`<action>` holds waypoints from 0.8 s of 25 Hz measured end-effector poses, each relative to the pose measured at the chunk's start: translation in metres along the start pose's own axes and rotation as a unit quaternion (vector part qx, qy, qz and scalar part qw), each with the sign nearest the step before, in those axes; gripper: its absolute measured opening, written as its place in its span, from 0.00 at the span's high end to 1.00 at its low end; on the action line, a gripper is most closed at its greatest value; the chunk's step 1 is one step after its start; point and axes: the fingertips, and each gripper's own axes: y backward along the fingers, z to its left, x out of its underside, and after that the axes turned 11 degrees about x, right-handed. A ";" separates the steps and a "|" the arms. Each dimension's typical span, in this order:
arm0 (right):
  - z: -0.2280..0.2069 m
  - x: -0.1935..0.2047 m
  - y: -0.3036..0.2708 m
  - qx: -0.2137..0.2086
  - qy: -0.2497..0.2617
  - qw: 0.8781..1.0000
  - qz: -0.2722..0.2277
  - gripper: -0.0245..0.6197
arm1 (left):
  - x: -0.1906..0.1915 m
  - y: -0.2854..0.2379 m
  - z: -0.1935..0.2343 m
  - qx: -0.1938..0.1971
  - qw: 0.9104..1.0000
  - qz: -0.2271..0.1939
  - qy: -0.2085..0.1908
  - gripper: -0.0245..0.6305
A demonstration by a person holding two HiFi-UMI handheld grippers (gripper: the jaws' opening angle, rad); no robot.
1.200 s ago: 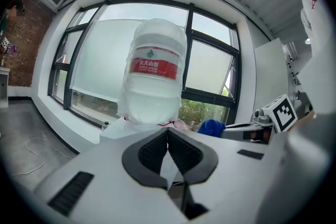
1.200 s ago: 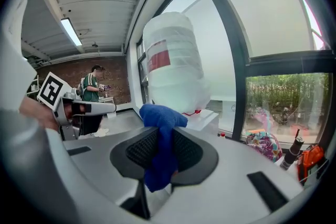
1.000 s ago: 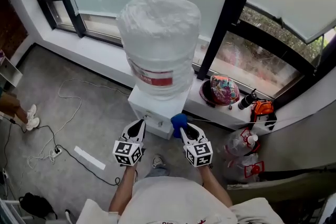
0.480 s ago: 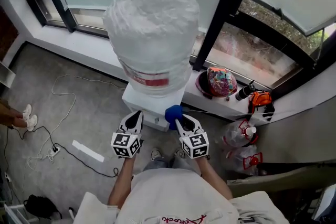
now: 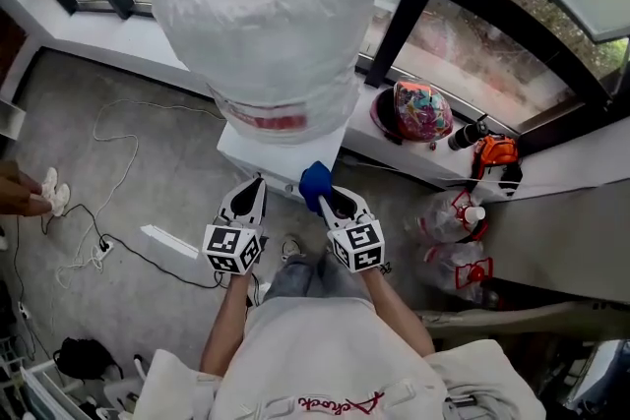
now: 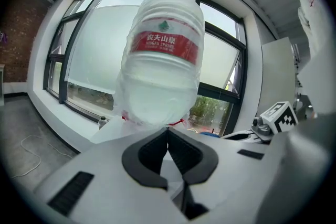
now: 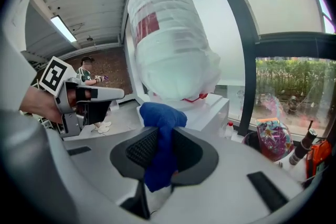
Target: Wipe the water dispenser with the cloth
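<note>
Cloth [image 7: 159,136]: one, blue, bunched, pinched between the right gripper's [image 5: 322,199] jaws, which are narrowed onto it. Its top wad bulges above the pads and its tail hangs below them. From the head view it sits at the front right corner of the water dispenser [image 5: 248,155]; whether it touches can't be told. Left gripper [image 5: 256,186] is just beside it on the left, jaws closed tip to tip, nothing between them, pointed at the dispenser front. Two grippers in all. The dispenser is a white box carrying one large upturned bottle [image 5: 264,10] with a red label, wrapped in clear film; the fill level is not readable. Behind, on the window ledge [image 5: 394,160], is one dark bowl [image 5: 379,118] heaped with bright wrapped items. To the right on the floor [image 5: 148,187] are two plastic bags [image 5: 455,219] holding red-capped bottles. A loose cable [image 5: 108,138] lies to the left.
</note>
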 end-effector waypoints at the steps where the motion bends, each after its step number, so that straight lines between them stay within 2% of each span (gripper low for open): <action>1: -0.002 0.000 -0.002 0.001 -0.002 1.000 0.001 0.83 | 0.002 -0.001 0.001 -0.001 1.000 0.003 0.001 0.94; 7: -0.025 -0.002 -0.023 0.009 -0.006 1.000 0.005 0.82 | 0.005 -0.011 0.005 -0.008 1.000 0.008 0.005 0.95; 16: -0.087 -0.026 -0.072 0.034 -0.007 0.999 0.000 0.83 | -0.011 -0.015 0.023 -0.037 0.999 0.005 -0.004 0.95; 20: -0.114 -0.038 -0.098 0.043 0.008 0.999 -0.001 0.82 | -0.013 -0.012 0.029 -0.048 0.999 0.009 -0.006 0.95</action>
